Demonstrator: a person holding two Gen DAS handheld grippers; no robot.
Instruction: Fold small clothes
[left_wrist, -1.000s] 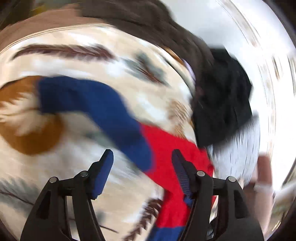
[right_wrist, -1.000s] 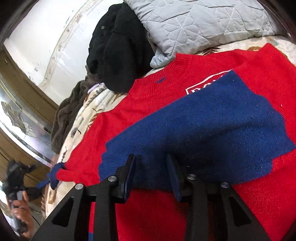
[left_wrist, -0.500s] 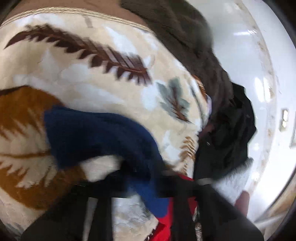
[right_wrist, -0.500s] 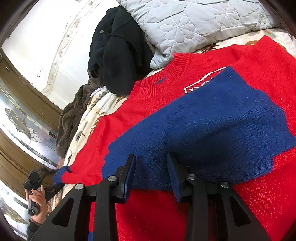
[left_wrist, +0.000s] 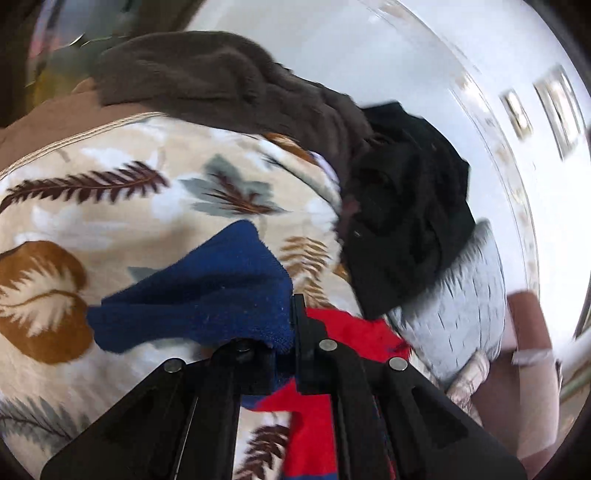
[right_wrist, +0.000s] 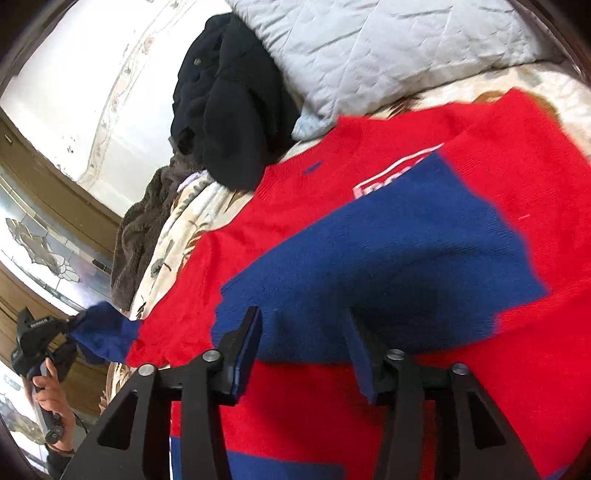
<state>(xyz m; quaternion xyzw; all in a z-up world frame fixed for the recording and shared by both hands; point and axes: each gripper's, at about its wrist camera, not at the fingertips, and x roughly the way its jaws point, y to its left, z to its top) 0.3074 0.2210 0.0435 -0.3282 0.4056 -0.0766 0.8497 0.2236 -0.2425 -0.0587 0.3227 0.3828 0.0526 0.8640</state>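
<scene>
A red and blue knit sweater (right_wrist: 332, 192) lies spread on the bed, with one blue sleeve (right_wrist: 388, 266) folded across its chest. My left gripper (left_wrist: 286, 332) is shut on the other sleeve's blue cuff (left_wrist: 207, 295) and holds it lifted above the blanket. The same gripper (right_wrist: 55, 339) and cuff (right_wrist: 103, 332) show at the far left of the right wrist view. My right gripper (right_wrist: 303, 354) is open and empty, hovering just above the folded blue sleeve.
A leaf-patterned cream blanket (left_wrist: 110, 206) covers the bed. A black garment (left_wrist: 406, 221) and a grey quilted pillow (left_wrist: 465, 302) lie by the white wall. A brown fleece throw (left_wrist: 207, 81) lies at the bed's far edge.
My left gripper has closed on the blue cuff and lifted it off the blanket. My right gripper has stayed open over the folded sleeve, tilting slightly.
</scene>
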